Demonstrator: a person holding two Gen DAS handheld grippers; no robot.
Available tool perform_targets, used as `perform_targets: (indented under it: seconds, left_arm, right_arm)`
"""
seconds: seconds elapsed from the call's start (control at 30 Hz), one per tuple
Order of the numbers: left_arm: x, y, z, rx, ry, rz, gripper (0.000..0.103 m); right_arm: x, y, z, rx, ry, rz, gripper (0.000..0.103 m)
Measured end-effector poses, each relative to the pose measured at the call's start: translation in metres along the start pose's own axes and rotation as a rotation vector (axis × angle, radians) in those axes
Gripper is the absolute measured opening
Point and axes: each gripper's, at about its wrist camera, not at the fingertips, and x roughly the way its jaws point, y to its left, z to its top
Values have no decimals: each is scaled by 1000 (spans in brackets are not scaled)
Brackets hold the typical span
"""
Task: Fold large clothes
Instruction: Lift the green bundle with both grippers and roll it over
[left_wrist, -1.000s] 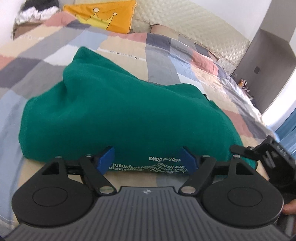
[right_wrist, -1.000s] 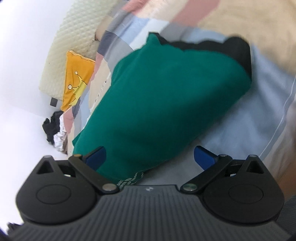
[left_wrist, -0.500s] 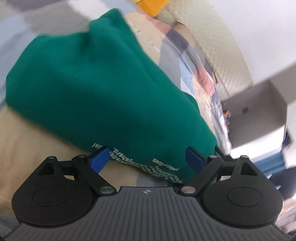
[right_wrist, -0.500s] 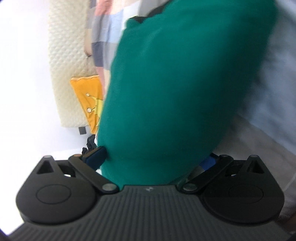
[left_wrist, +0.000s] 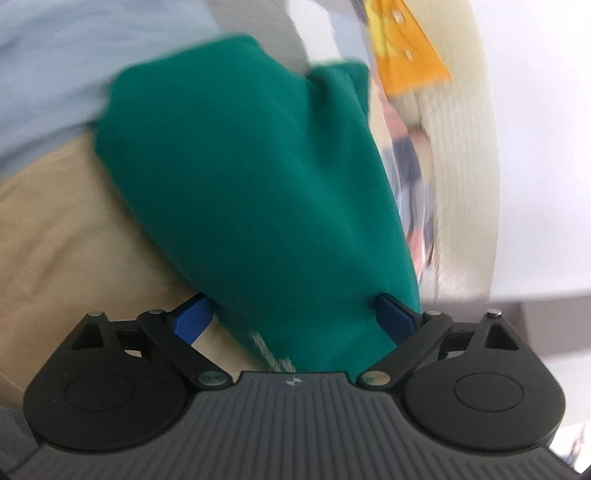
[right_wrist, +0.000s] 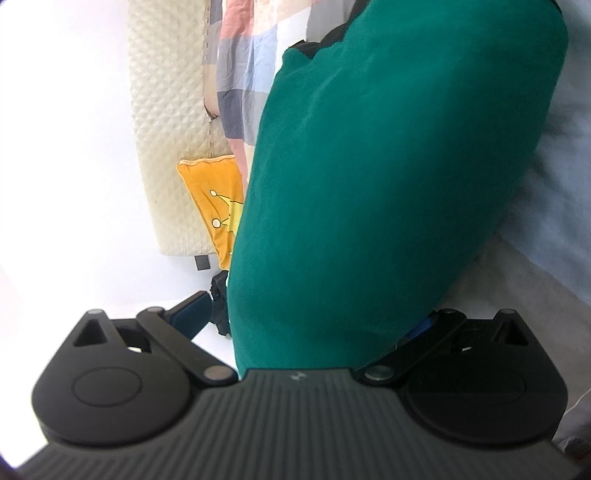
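A folded green garment (left_wrist: 251, 177) with white lettering near its edge lies on the patchwork bedspread (left_wrist: 55, 229). My left gripper (left_wrist: 291, 314) is rolled on its side, and the garment's near end sits between its blue pads (left_wrist: 192, 319). Its jaws are opening wide, and the left pad stands just clear of the cloth. In the right wrist view the same garment (right_wrist: 388, 166) fills the gap of my right gripper (right_wrist: 306, 317). Its left pad (right_wrist: 190, 308) is clear of the fabric and its right pad is mostly hidden under the cloth. A black collar (right_wrist: 325, 40) shows at the garment's far end.
A cream quilted headboard (right_wrist: 166, 122) stands against the white wall. A yellow cushion (right_wrist: 214, 206) leans on it, also in the left view as a yellow cushion (left_wrist: 402, 55). Some dark clothing (right_wrist: 219, 306) lies past the cushion.
Both views have rolled strongly. Both grippers have come in on the garment, whose near end now sits between each pair of jaws. The left jaws have spread wider.
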Motion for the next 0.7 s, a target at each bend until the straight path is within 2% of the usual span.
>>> perform_targets:
  seconds: [0.17,0.37,0.43,0.53,0.57,0.63,0.67,0.7]
  left_arm:
    - [1,10,7,-102,-49,-56,98]
    - [13,22,20,-240,-57,-117,97]
    - [21,21,23,-240,-43,-98,96]
    - [32,7,28,-178,-42,-61,94]
    - [36,3,30,-153,-42,-45,90]
    - [41,-10,32,-81,-41,4,75]
    - [43,-12,35,-56,-47,16,70]
    - [43,-16,37,-34,-54,21,60]
  right_arm:
    - [-13,-7,4,15,-25,-25,103]
    - [-31,-11,4,9,-142,-94,103]
    - [-33,-9,2,-14,-157,-106,103]
    - [-32,-7,-1,-45,-158,-120,103]
    - [-32,-7,-1,-50,-156,-122,103]
    - [-29,-9,0,-57,-151,-120,100]
    - [-30,-8,0,-66,-150,-122,94]
    - [-31,-7,-1,-77,-151,-121,86]
